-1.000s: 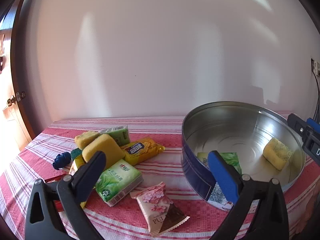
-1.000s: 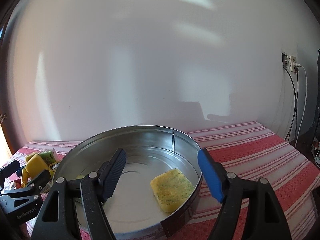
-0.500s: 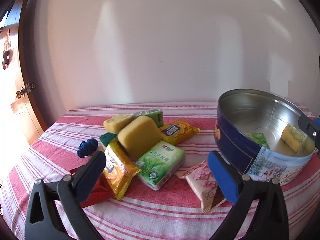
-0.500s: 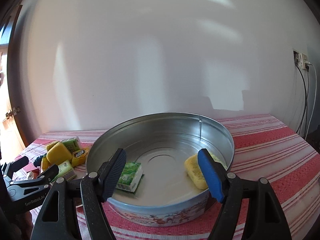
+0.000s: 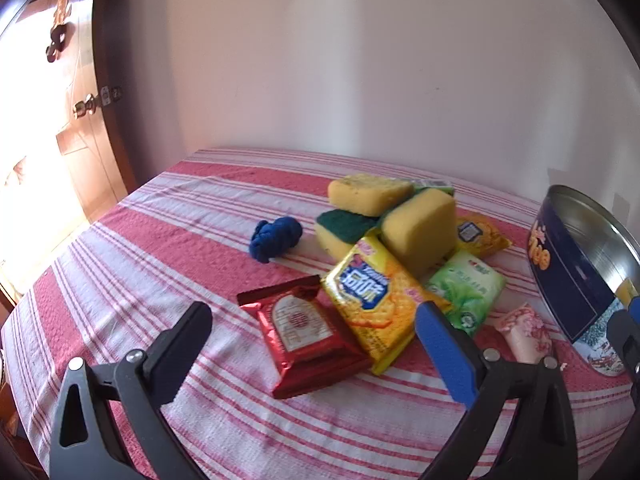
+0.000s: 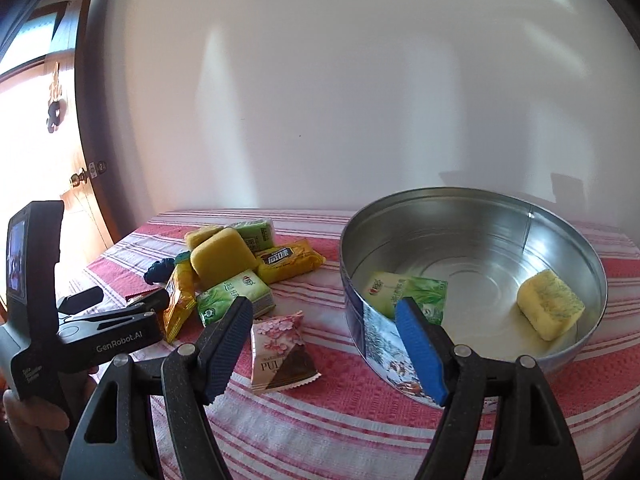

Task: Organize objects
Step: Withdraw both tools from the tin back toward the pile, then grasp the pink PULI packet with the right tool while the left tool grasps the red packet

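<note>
Left wrist view: my left gripper (image 5: 312, 332), jaws open and empty, points at the red packet (image 5: 306, 330) lying lengthwise between them, mid-tablecloth (image 5: 140, 248), tin (image 5: 568, 280) at right edge.

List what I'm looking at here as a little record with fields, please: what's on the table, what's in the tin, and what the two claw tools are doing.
Surface: table with red and white striped cloth
Container: round metal tin, open
In the tin: green tissue pack and a yellow sponge
Loose pile beside the tin: sponges, yellow cracker packet, red packet, green tissue pack, blue cloth bundle
Nearest the tin: pink flowered packet
Left gripper: open, empty, facing the pile
Right gripper: open, empty, facing the pink packet and the tin
</note>
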The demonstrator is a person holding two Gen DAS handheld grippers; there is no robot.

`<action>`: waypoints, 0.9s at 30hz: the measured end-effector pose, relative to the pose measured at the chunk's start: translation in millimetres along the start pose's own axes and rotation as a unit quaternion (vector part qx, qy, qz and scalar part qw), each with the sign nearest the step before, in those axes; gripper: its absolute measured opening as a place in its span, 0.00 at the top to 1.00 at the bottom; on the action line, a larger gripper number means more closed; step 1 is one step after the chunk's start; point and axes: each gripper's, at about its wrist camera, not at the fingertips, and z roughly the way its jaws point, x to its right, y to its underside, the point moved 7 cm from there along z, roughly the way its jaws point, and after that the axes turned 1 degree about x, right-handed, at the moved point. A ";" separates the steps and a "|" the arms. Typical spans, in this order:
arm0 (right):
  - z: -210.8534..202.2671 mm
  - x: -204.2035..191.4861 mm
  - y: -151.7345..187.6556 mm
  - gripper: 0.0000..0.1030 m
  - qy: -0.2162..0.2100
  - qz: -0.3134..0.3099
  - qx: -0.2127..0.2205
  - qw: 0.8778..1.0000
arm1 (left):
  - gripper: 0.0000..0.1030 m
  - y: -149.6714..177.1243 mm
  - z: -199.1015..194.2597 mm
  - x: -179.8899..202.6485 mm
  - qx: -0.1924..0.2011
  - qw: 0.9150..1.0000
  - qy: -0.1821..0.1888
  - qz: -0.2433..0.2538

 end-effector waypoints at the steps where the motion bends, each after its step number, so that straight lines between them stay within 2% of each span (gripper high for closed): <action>1: 4.0 -7.9 1.7 0.27 -0.014 -0.005 -0.008 1.000 | 0.01 1.1 2.0 -4.5 -0.005 1.000 -0.003 -0.005; 7: 30.1 -34.9 13.0 0.31 -0.031 -0.020 -0.056 0.998 | 0.01 7.5 17.7 -19.7 -0.043 0.999 -0.008 -0.026; 10: 48.9 -41.8 23.3 0.34 -0.040 -0.016 -0.100 0.994 | 0.01 10.4 25.3 -22.3 -0.059 0.998 -0.009 -0.029; 11: 54.5 -42.0 25.9 0.36 -0.036 -0.015 -0.113 0.993 | 0.01 11.3 26.4 -22.0 -0.062 0.997 -0.012 -0.031; 17: 80.4 -41.9 44.7 0.37 -0.017 -0.012 -0.192 0.981 | 0.01 12.4 43.9 -25.4 -0.097 0.994 -0.028 -0.048; 20: 80.1 -43.5 46.8 0.39 -0.014 -0.020 -0.194 0.981 | 0.01 19.3 57.2 -30.7 -0.131 0.989 -0.030 -0.064; 22: 79.0 -44.8 48.2 0.43 -0.012 -0.025 -0.194 0.981 | 0.01 19.8 58.0 -30.6 -0.130 0.989 -0.034 -0.062; 23: 78.0 -45.3 49.1 0.48 -0.012 -0.028 -0.194 0.980 | 0.01 20.1 57.2 -30.1 -0.130 0.989 -0.035 -0.060; 24: 76.7 -46.1 50.2 0.53 -0.011 -0.033 -0.194 0.980 | 0.02 20.5 56.6 -30.1 -0.129 0.989 -0.033 -0.061; 25: 75.7 -47.7 51.6 0.54 -0.013 -0.037 -0.194 0.980 | 0.05 20.4 55.2 -30.4 -0.127 0.989 -0.033 -0.062; 27: 75.1 -51.0 53.0 0.57 -0.019 -0.041 -0.194 0.980 | 0.21 18.7 52.5 -29.5 -0.118 0.991 -0.030 -0.059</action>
